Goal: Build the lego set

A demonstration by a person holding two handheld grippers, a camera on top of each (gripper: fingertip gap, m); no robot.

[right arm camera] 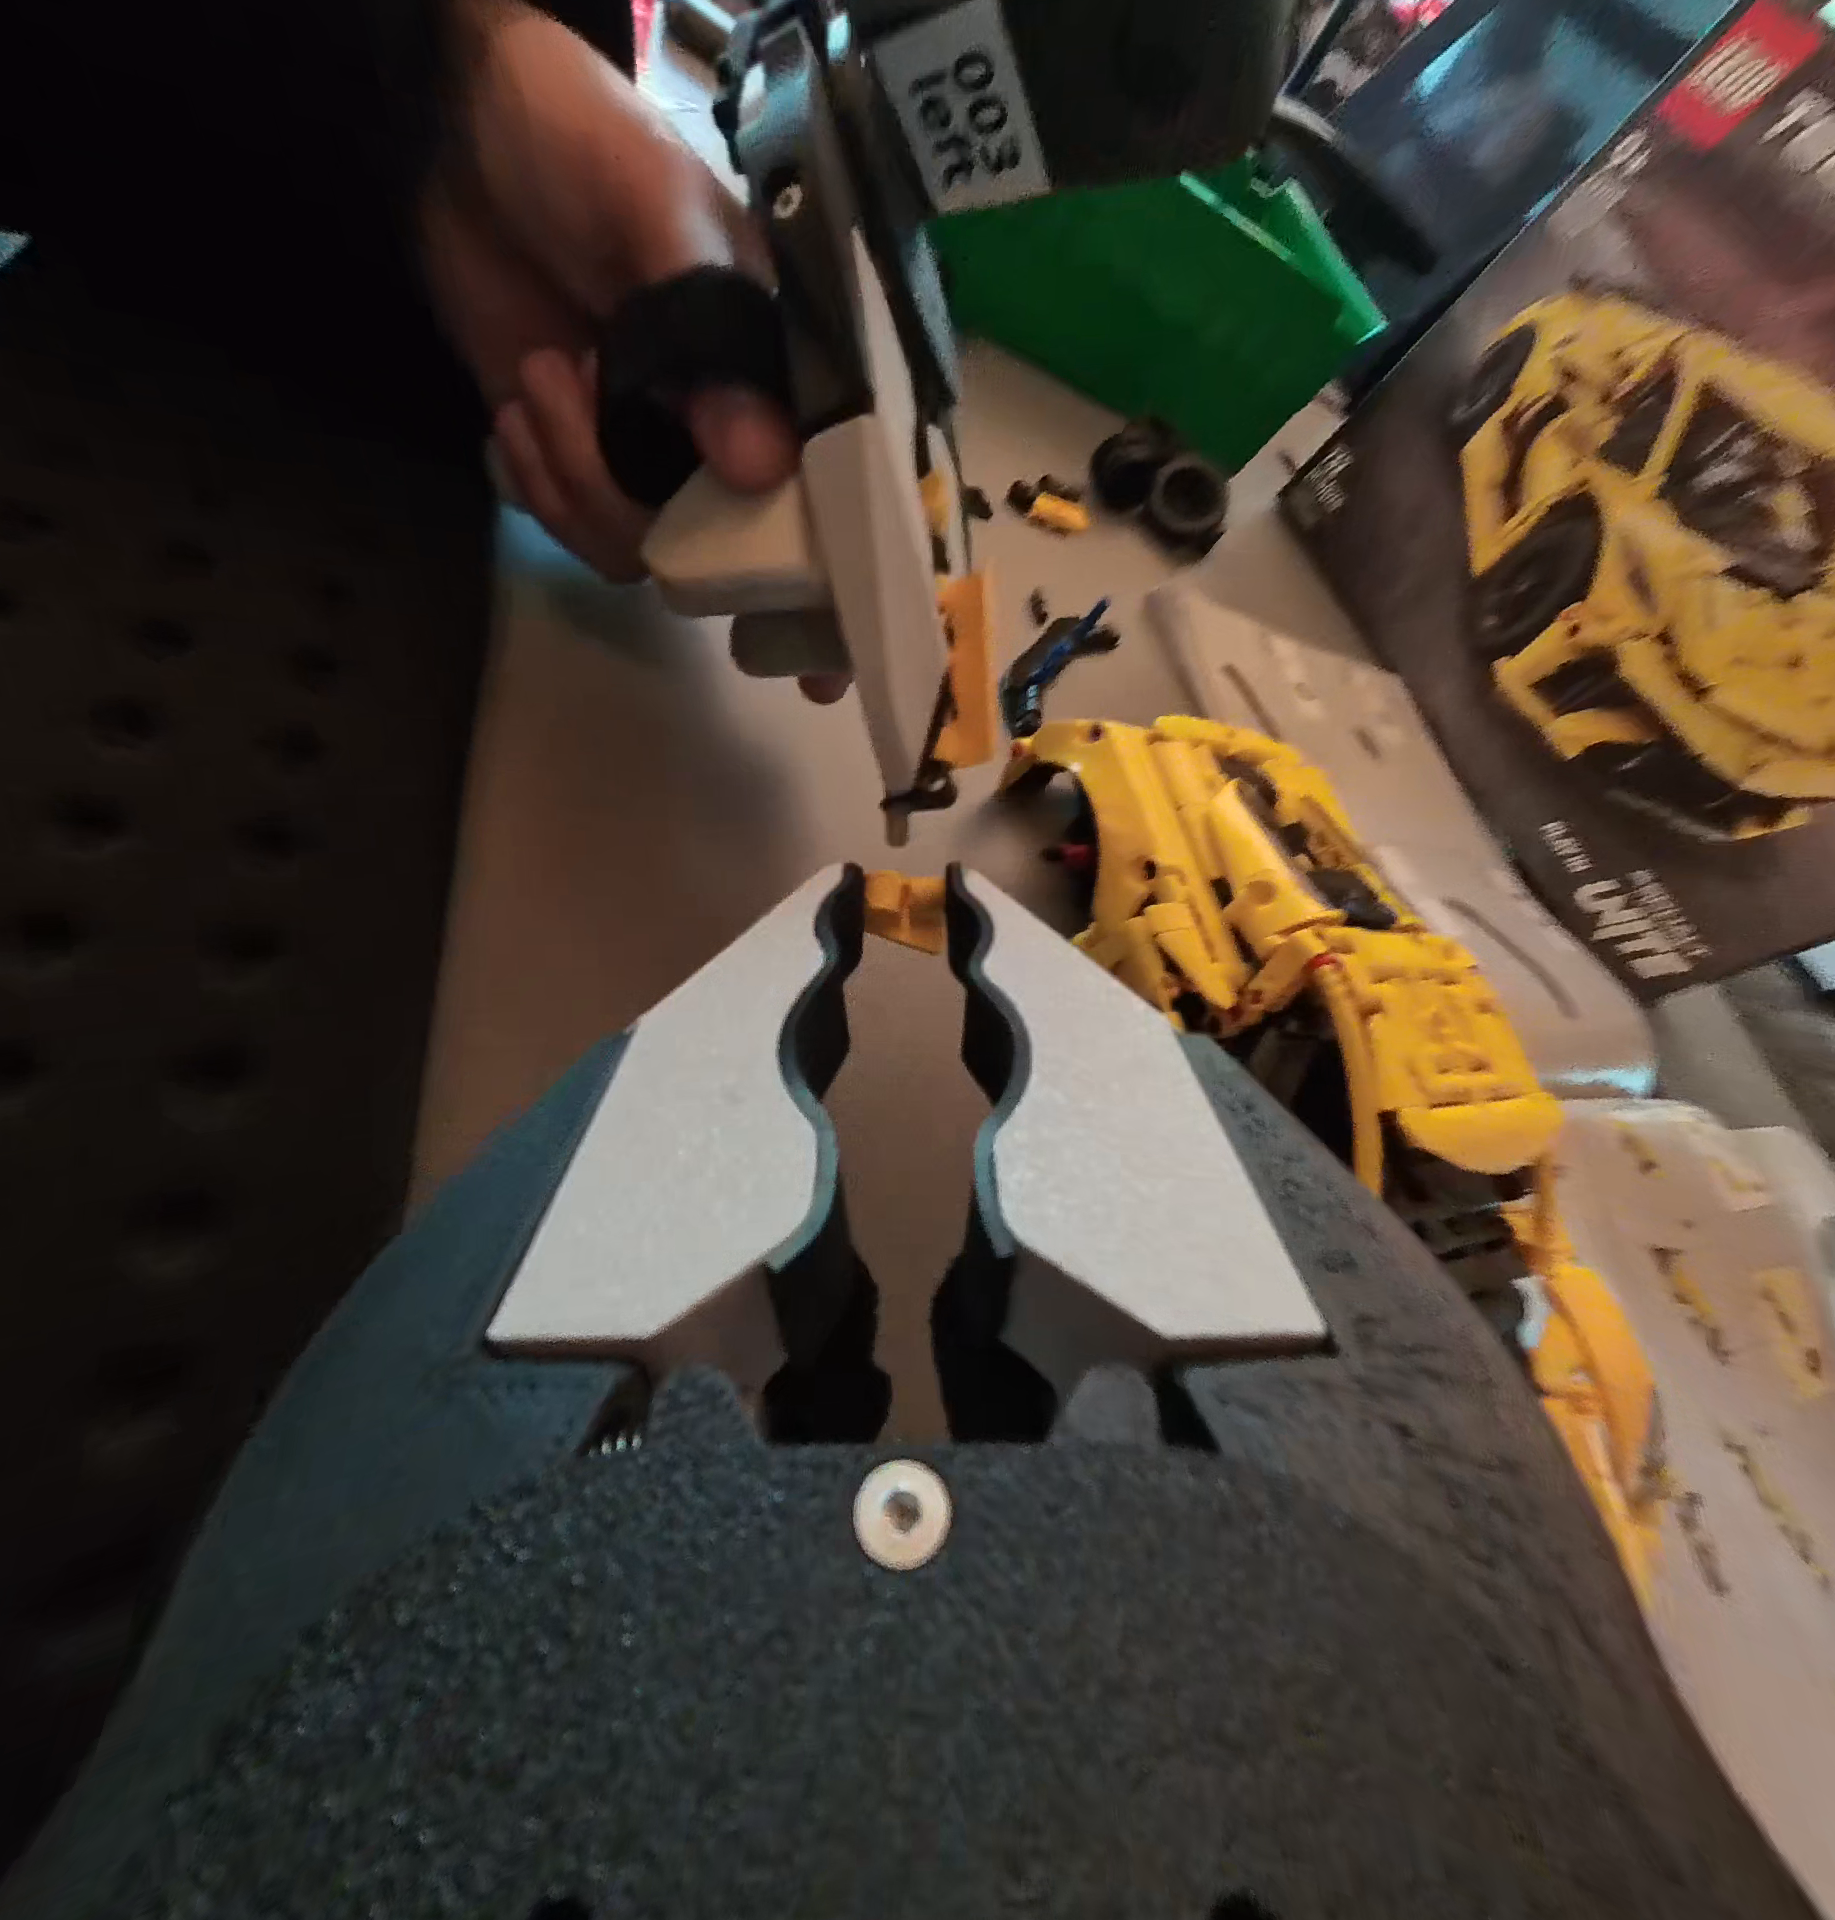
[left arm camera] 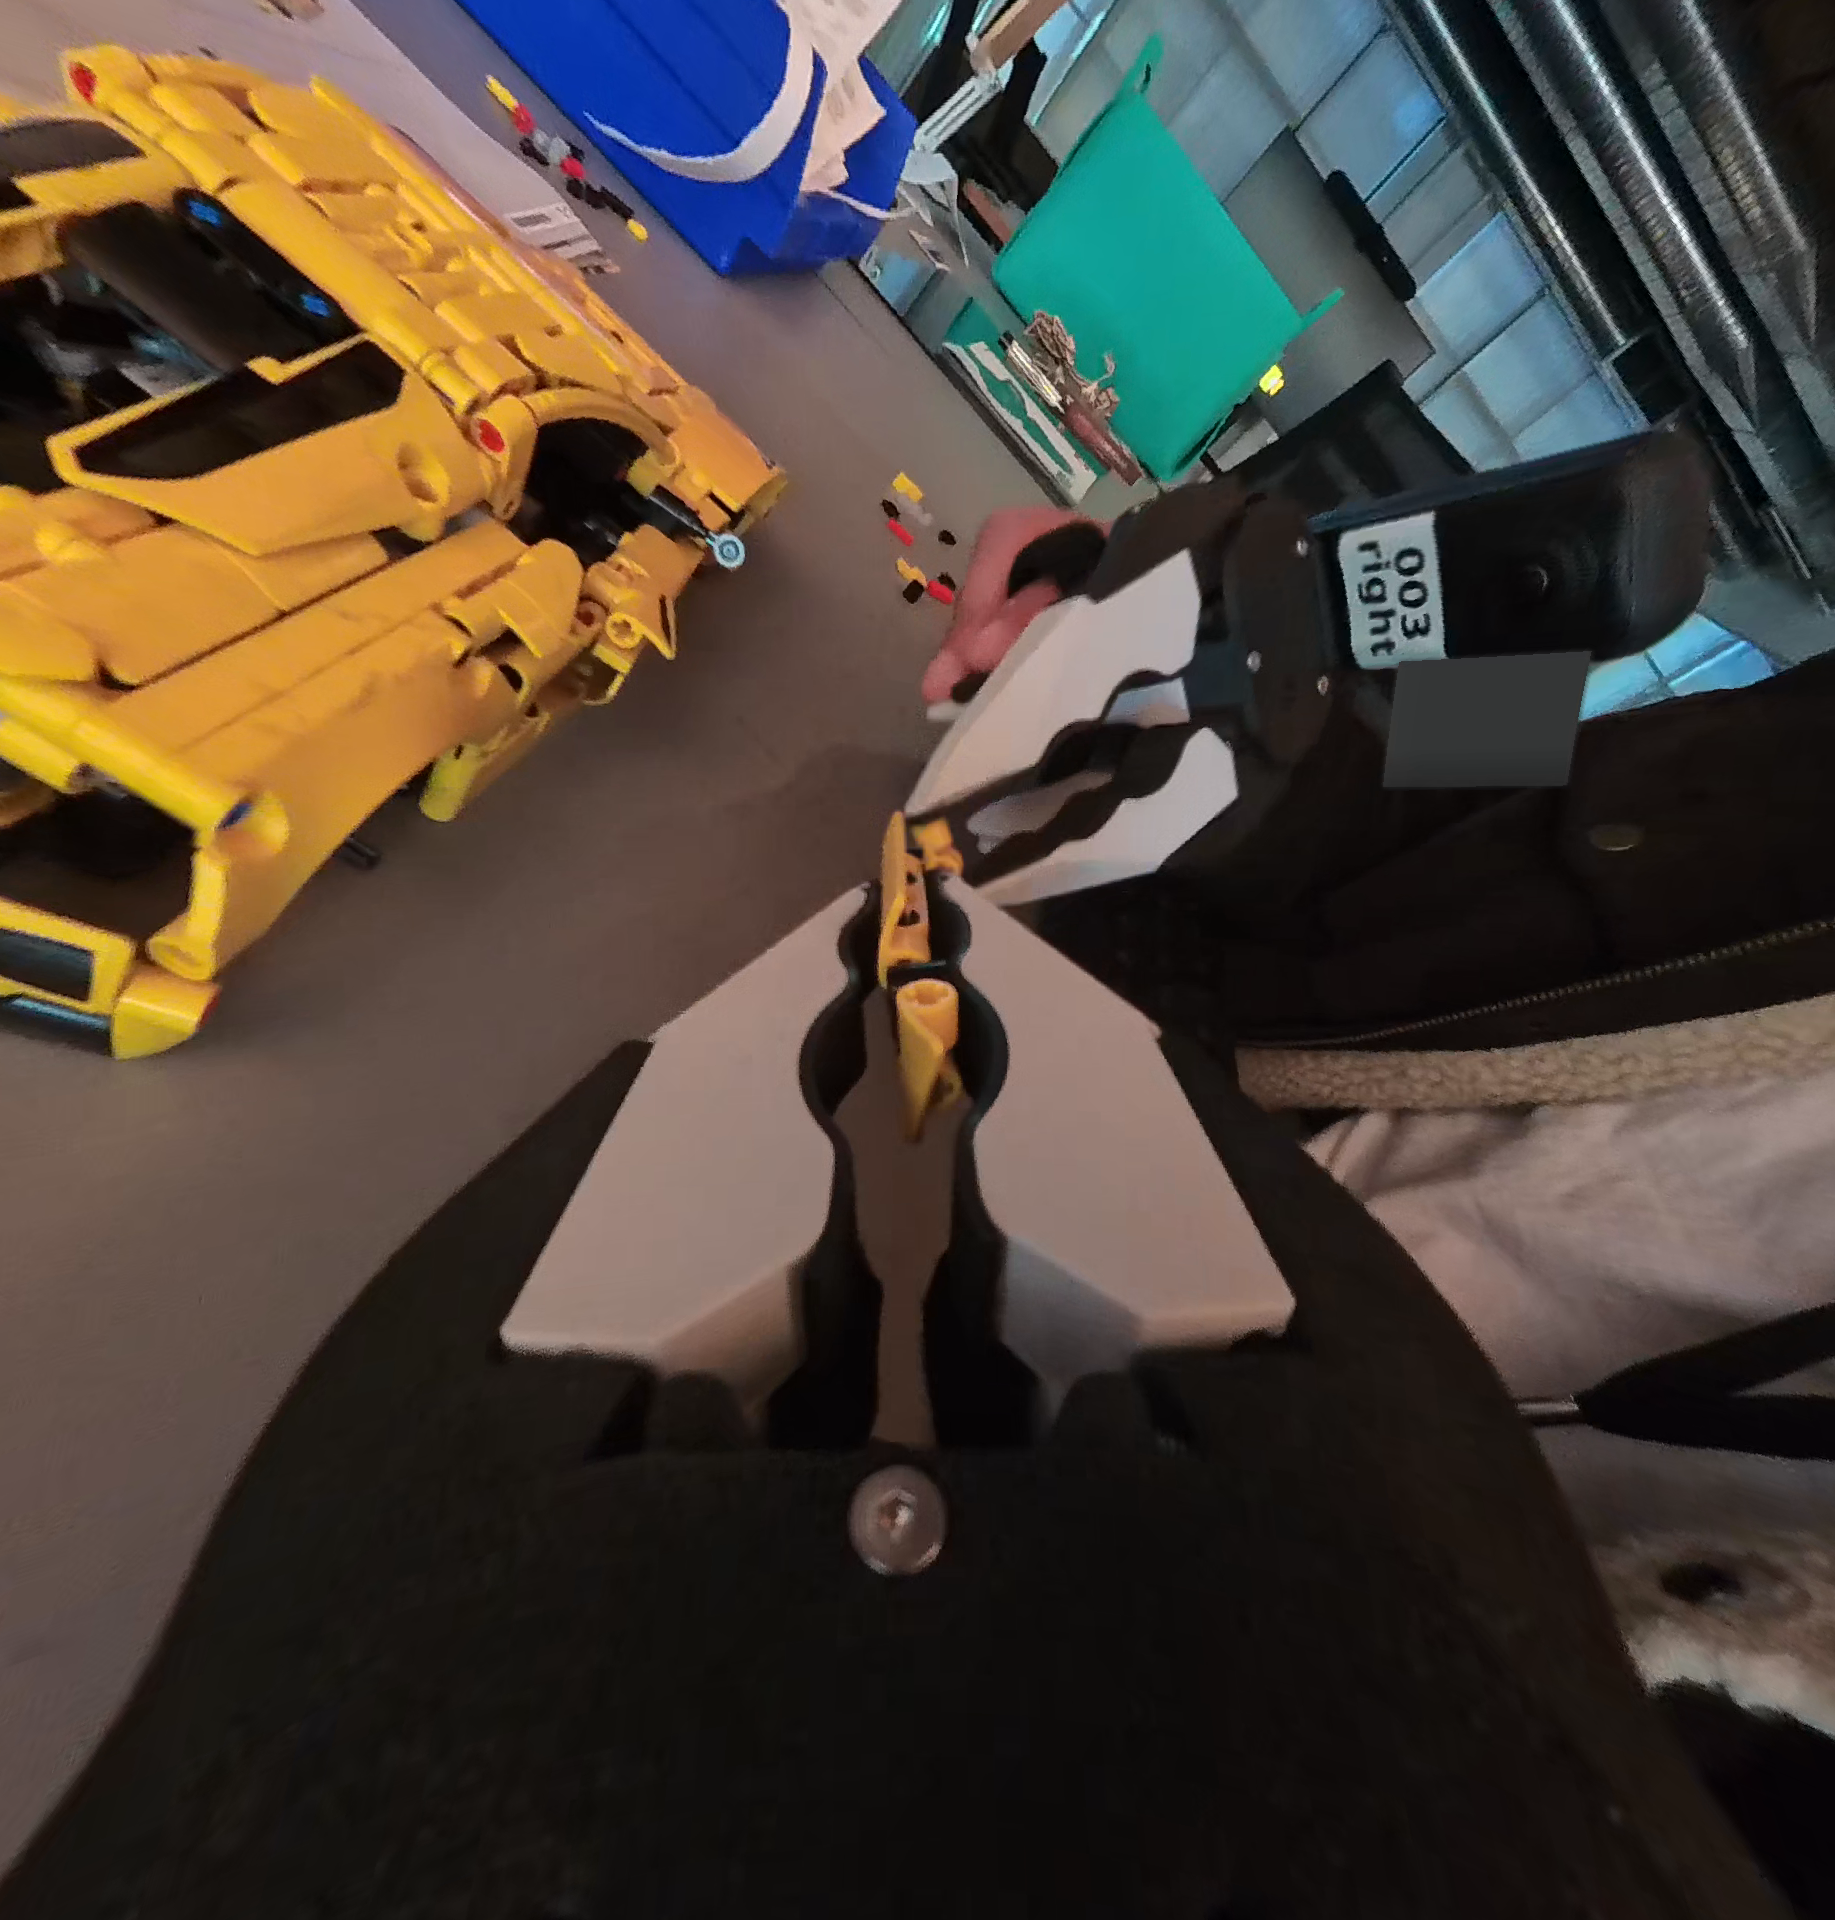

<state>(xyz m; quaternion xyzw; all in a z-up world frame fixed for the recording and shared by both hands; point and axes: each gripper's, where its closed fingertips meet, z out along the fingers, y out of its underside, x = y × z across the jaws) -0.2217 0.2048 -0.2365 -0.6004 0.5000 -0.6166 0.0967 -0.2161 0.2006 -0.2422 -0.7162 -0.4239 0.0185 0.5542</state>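
The yellow Lego car (left arm camera: 300, 540) sits part-built on the grey table (left arm camera: 601, 831), and everything else reads off it. Just off its open wheel arch, the left gripper (left arm camera: 908, 935) holds a slim yellow panel assembly (left arm camera: 918, 997) edgewise between its jaws, which are closed onto the piece. From the other camera the same gripper (right arm camera: 908, 821) hangs tip-down above the table beside the car's (right arm camera: 1308, 935) nose, a hand (right arm camera: 601, 343) wrapped round its handle.

The right gripper (right arm camera: 900, 883) points at that spot. Its jaws stand only narrowly apart, with a small yellow Lego piece (right arm camera: 905, 909) pinched at the very tips. In the left wrist view the right gripper (left arm camera: 970, 831) meets the panel assembly tip to tip; whether the two yellow parts actually touch I cannot tell through the blur.

Beyond the car's front end lie loose small Lego parts (left arm camera: 918, 551) in red, black and yellow, and more of them (left arm camera: 570, 156) lie by a blue bin (left arm camera: 705, 114). On the car's far side stands the set's box (right arm camera: 1640, 540), with black tyres (right arm camera: 1162, 483) near a green bin (right arm camera: 1152, 301). Instruction sheets (right arm camera: 1744, 1299) lie beside the car's tail.
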